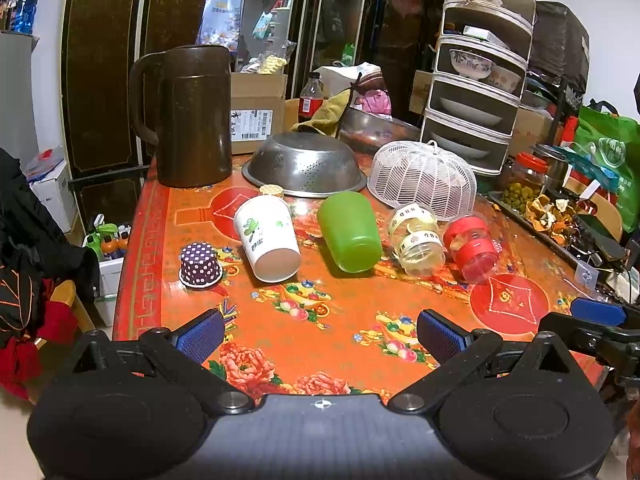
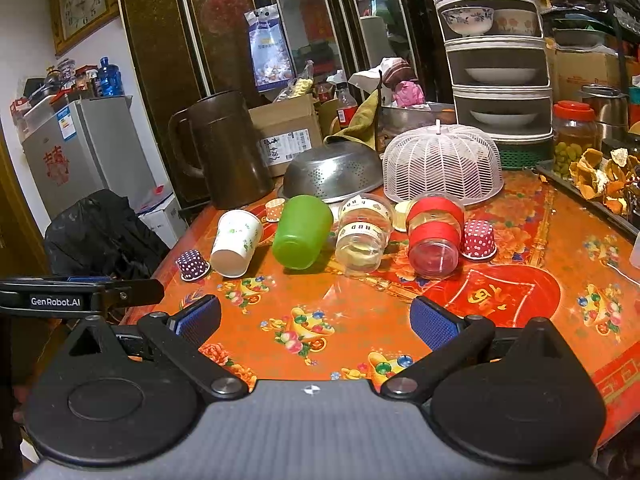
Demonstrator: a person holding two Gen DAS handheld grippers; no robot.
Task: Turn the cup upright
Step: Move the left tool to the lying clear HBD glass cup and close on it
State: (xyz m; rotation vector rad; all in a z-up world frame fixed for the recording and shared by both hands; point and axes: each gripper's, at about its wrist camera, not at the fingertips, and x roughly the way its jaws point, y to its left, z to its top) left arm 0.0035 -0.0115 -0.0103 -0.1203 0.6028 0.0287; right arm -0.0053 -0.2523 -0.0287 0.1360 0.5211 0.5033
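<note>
Several cups lie on their sides in a row on the red patterned table (image 1: pixel 340 320) (image 2: pixel 360 312): a white paper cup (image 1: pixel 268 238) (image 2: pixel 236 242), a green plastic cup (image 1: pixel 350 232) (image 2: pixel 302 232), a clear cup with a yellow band (image 1: pixel 416 238) (image 2: pixel 362 234) and a clear cup with red bands (image 1: pixel 472 248) (image 2: pixel 434 234). My left gripper (image 1: pixel 320 334) is open and empty, near the table's front edge. My right gripper (image 2: pixel 316 318) is open and empty, also short of the cups.
A purple dotted cupcake liner (image 1: pixel 200 266) (image 2: pixel 192 265) sits upside down at the left, a red dotted one (image 2: pixel 478 240) at the right. Behind stand a brown jug (image 1: pixel 192 116), an upturned steel colander (image 1: pixel 304 166), a white mesh food cover (image 1: pixel 424 178) and a tiered dish rack (image 1: pixel 476 68).
</note>
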